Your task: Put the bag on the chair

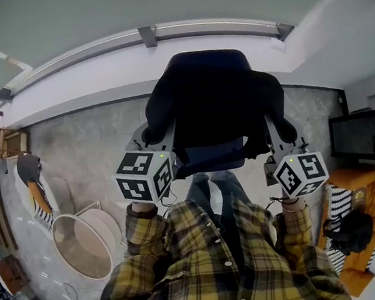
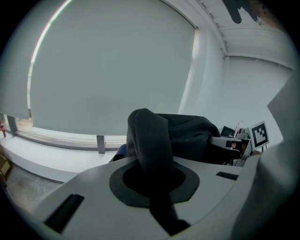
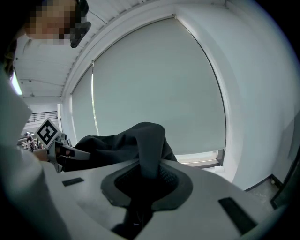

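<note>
dark bag (image 1: 213,108) stretched between left gripper (image 1: 153,142) and right gripper (image 1: 280,146) blocks the middle; open floor (image 1: 83,155) left, above round white chair (image 1: 85,243); orange shelf (image 1: 360,183) crowds the right.

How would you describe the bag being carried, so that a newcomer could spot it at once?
In the head view, above the person's yellow plaid sleeves and against the grey floor, hangs one big black bundle: the bag. Unlike the smaller dark item on the orange furniture at right, it is pinched by the left gripper and the right gripper.
</note>
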Motion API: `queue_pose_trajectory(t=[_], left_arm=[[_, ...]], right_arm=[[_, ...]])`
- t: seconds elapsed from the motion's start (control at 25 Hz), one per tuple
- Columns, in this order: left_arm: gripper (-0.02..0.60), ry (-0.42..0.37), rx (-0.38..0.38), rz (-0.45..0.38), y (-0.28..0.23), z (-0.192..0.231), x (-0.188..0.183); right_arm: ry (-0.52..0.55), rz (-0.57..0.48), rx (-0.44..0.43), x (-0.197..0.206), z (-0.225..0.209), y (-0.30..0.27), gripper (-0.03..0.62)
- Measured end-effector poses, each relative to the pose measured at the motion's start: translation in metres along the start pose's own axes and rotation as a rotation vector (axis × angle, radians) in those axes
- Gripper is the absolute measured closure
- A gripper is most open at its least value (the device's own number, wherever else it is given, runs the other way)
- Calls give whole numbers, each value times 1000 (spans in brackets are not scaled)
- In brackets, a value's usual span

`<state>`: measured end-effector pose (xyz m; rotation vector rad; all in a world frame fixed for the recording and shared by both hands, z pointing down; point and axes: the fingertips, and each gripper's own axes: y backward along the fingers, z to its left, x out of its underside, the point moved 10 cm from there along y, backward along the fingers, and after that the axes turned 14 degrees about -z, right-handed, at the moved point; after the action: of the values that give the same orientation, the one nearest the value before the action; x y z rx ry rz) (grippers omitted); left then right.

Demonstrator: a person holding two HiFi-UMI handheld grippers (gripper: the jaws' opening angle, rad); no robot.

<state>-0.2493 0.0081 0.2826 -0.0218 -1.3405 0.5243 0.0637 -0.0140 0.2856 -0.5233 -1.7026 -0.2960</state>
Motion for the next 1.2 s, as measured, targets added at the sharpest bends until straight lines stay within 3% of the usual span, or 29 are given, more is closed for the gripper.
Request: queue_pose_trajectory(t=[0.56,1.2], left_arm=[[538,-3,-13,157,-66,28,82],[538,46,-38,351,-149,58,213]], right_arm=[[19,163,17,90,-40,-40,542],[-16,372,55,236,-99,-74,542]])
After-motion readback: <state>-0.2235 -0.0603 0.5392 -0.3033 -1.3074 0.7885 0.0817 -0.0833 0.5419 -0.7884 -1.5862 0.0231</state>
